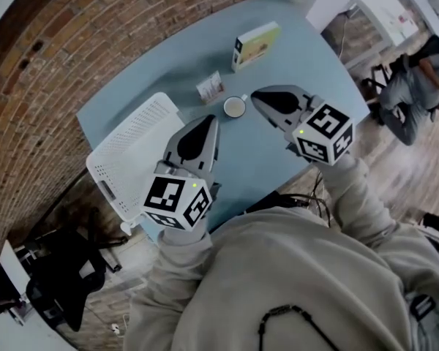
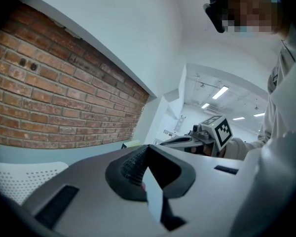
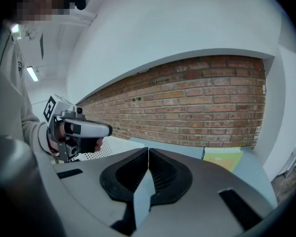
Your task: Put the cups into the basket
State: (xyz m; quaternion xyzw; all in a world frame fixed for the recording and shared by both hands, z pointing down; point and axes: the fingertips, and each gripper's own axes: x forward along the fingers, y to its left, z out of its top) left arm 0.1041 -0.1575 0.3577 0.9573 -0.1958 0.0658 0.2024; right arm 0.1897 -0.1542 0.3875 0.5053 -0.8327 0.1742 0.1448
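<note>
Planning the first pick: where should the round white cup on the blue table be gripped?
Probably pinch the rim of the round white cup from above, one jaw inside, one outside: it stands upright, mouth open, apart from the small packet.

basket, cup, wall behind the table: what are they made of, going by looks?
Basket: white, matte, with walls pierced by a regular grid of small holes. It looks like moulded plastic.
Cup: white, smooth, with a plain round rim. Probably glazed ceramic, though plastic can't be ruled out at this size.
Wall: bare red-brown brick with pale mortar joints and a rough, unpainted finish.
</note>
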